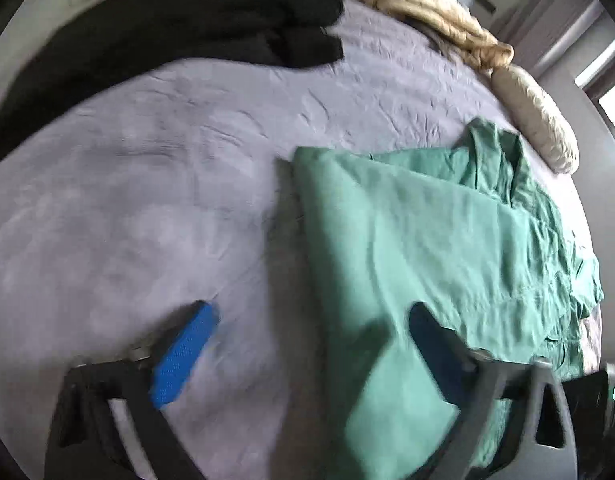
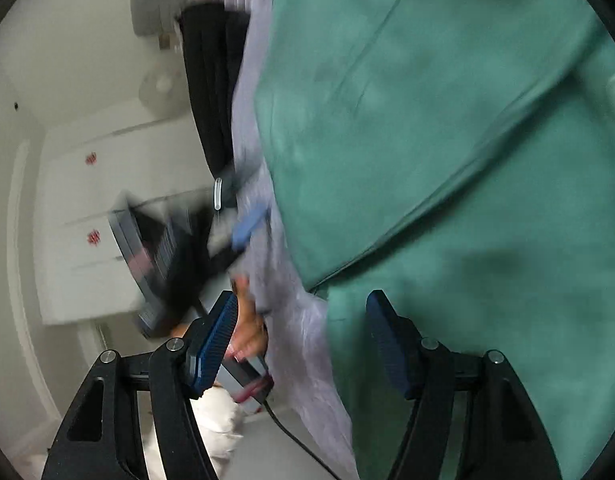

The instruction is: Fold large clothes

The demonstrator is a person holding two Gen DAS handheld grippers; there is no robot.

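Two grippers show here, and both have their fingers spread wide with nothing held between them. One big green garment (image 1: 423,240) lies on the purple bed cover (image 1: 155,184), and it is already folded over on itself, with a crumpled part at its far end. From the left wrist view, the left gripper (image 1: 303,332) hangs just above the near end of the green garment. Its blue finger pad (image 1: 183,354) is over bare bed cover beside the garment, and its other finger is over the green cloth. I cannot tell if that finger touches the cloth, because the picture is blurry. From the right wrist view, the right gripper (image 2: 303,344) is close over the green garment (image 2: 447,160) too. One finger is over the green cloth and the other is past the garment's edge, near the side of the bed. Far from the green garment, across the bed cover, lies a black garment (image 1: 195,28). Some cream pillows (image 1: 435,4) lie along the far edge of the bed, beyond the green garment.
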